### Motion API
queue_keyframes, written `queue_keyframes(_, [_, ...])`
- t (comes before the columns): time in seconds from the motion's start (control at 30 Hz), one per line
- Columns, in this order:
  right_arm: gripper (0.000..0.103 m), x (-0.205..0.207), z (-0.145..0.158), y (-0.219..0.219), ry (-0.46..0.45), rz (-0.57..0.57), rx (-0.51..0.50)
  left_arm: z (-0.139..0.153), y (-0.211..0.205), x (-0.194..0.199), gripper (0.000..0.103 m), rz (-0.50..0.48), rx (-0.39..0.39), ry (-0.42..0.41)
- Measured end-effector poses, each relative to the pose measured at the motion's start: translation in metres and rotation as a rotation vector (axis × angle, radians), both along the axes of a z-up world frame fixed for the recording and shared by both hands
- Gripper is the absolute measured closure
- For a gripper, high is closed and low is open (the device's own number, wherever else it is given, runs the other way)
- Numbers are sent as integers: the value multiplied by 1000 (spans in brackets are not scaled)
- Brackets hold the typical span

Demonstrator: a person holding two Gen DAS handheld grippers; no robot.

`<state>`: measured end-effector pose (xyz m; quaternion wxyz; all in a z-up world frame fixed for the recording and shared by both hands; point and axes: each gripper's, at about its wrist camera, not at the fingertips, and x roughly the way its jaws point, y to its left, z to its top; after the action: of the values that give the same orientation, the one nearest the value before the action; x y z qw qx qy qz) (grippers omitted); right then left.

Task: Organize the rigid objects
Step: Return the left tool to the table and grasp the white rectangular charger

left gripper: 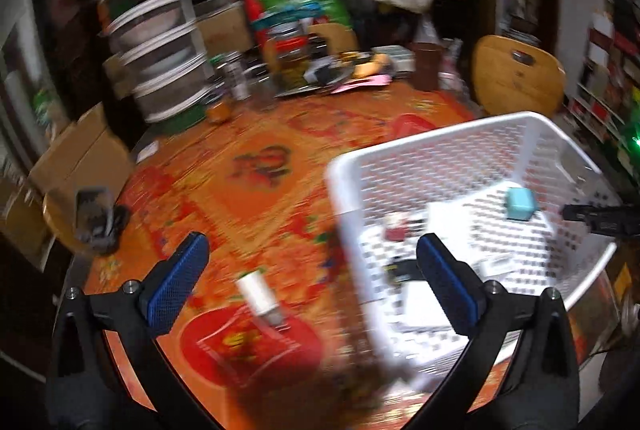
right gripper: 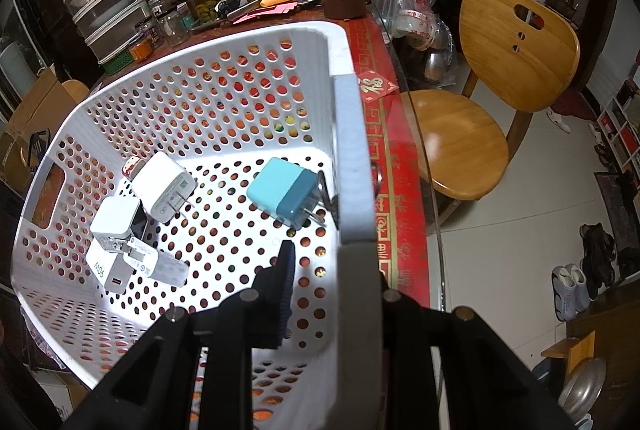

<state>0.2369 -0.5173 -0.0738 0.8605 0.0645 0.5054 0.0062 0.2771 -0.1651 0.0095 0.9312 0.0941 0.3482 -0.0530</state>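
The basket sits at the table's right edge, its rim gripped by the right tongs. Inside: one blue charger, several white. Left tongs gape wide, empty, above one white charger.

One white basket; one blue charger; roughly four white chargers inside, pile overlapping; one outside.

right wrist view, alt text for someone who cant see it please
The right hand-held gripper is shut on the near wall of a white perforated plastic basket. Inside lie a light blue plug-in charger and several white chargers. A wooden chair stands beside the table.
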Motion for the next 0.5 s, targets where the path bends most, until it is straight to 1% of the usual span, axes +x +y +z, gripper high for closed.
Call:
queue_keyframes(0.1, [79, -1, 0, 0, -1, 2, -2, -18, 60, 8, 1, 102, -53, 27])
queue_keyframes(0.17, [79, -1, -1, 1, -1, 3, -2, -36, 96, 17, 1, 168, -86, 58])
queue_keyframes(0.2, [79, -1, -1, 1, -1, 2, -2, -50, 113, 23, 1, 191, -102, 90])
queue_keyframes(0.33, [79, -1, 0, 1, -2, 2, -2, -94, 135, 38, 1, 205, -117, 179])
queue_keyframes(0.4, [79, -1, 0, 0, -2, 3, -3, -108, 135, 43, 1, 185, -130, 206])
queue_keyframes(0.5, [79, -1, 0, 0, -1, 1, -2, -119, 128, 46, 1, 150, -145, 213])
